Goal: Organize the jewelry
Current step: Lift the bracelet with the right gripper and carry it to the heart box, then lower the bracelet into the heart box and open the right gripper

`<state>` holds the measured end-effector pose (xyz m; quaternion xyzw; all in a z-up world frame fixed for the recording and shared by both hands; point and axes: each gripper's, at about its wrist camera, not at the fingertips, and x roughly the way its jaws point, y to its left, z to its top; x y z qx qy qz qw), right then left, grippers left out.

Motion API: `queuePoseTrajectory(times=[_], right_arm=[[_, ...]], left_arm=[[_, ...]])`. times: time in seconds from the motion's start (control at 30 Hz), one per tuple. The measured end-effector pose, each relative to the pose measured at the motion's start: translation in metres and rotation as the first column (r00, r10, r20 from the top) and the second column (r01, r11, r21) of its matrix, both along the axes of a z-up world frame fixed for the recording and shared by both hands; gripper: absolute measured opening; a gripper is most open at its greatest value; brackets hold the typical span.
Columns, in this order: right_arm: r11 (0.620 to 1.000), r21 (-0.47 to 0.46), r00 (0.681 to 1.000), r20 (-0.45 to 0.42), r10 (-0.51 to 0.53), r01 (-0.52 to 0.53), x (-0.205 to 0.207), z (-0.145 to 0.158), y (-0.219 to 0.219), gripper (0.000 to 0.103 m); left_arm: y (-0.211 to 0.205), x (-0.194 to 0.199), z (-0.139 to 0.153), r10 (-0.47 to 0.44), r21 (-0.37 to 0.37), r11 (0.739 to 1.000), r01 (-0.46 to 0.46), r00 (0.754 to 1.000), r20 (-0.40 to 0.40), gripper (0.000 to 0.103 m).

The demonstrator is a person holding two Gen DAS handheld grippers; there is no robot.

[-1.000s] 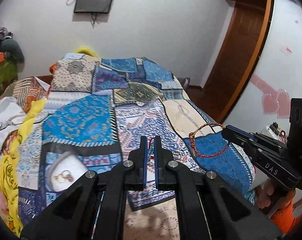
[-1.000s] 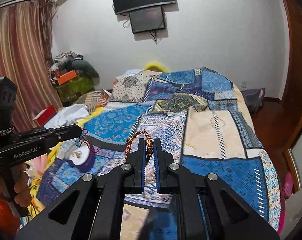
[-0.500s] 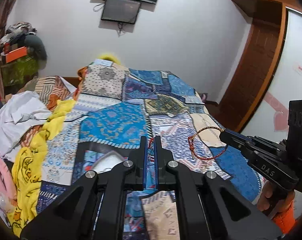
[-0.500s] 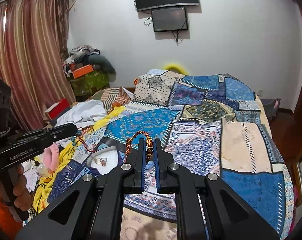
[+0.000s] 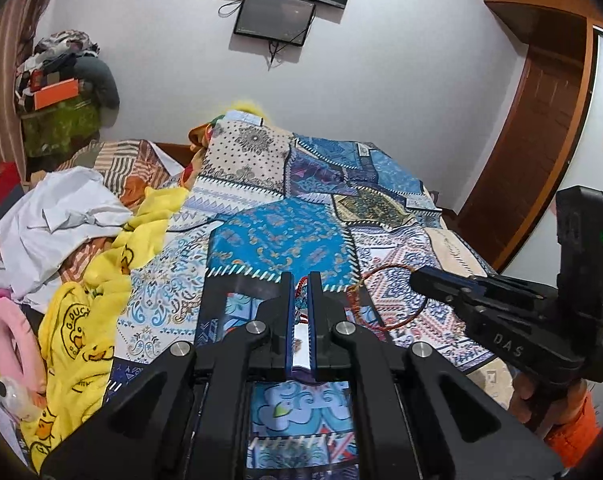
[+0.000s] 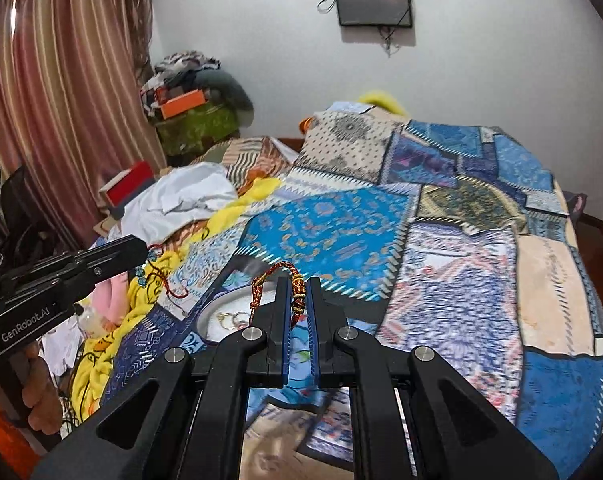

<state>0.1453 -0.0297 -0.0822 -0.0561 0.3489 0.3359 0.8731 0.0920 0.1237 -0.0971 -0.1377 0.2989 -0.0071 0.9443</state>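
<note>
Red-and-gold braided bracelet (image 6: 279,280) pinched between the fingers of the right gripper (image 6: 299,304), held up in the air over the bed. Jaws narrow, closed on the beaded part; the rest of the loop arcs out to the left of the fingertips. In the left wrist view the same bracelet (image 5: 385,300) hangs as a thin loop from the tip of the right gripper (image 5: 417,280).

Left gripper (image 5: 300,300) also narrow, clamped on a second piece: a red cord with teal beads (image 5: 301,300) showing in the slot between the fingers. From the right wrist view the cord (image 6: 157,276) dangles in a tangle from the left gripper (image 6: 139,250), beside the yellow cloth (image 6: 141,304).

Below the right gripper, a small round white dish (image 6: 225,316) sits on the patchwork bedspread (image 6: 341,236), with gold rings (image 6: 231,318) lying inside it. Bracelet is above and just right of the dish, not touching it.

Left edge of bed: rumpled white cloth (image 5: 57,216), yellow cloth with duck print (image 5: 81,320).
</note>
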Motion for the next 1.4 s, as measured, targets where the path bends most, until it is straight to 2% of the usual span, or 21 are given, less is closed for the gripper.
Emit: queuePoseTrajectory(times=[0.37,0.67,0.9,1.1,1.27,1.4], right_arm=[[0.995,-0.053,0.992,-0.098,0.084,-0.090,0.010,-0.036,0.047,0.007],[0.986,-0.129,0.984,-0.156,0.085,-0.105,0.016,-0.064,0.059,0.007],[0.982,-0.147,0.981,-0.167,0.096,-0.121,0.016,-0.068,0.060,0.007],[0.977,-0.169,0.980,-0.172,0.103,-0.133,0.016,-0.070,0.063,0.007],[0.977,-0.158,0.971,-0.214,0.107,-0.143,0.017,-0.070,0.058,0.013],[0.979,-0.155,0.973,-0.206,0.101,-0.134,0.015,-0.063,0.053,0.017]], left_arm=[[0.022,0.015,-0.034,0.004,-0.044,0.999,-0.006,0.998,-0.058,0.004],[0.019,0.031,-0.057,-0.025,-0.076,0.997,0.016,0.994,-0.107,0.002],[0.010,0.039,-0.065,-0.045,-0.073,0.997,0.035,0.991,-0.130,0.002],[0.009,0.037,-0.066,-0.005,-0.043,0.999,-0.001,0.989,-0.150,0.002],[0.015,0.033,-0.069,0.025,-0.049,0.998,-0.034,0.983,-0.180,0.011],[0.014,0.028,-0.068,0.036,-0.027,0.999,-0.041,0.981,-0.191,0.015]])
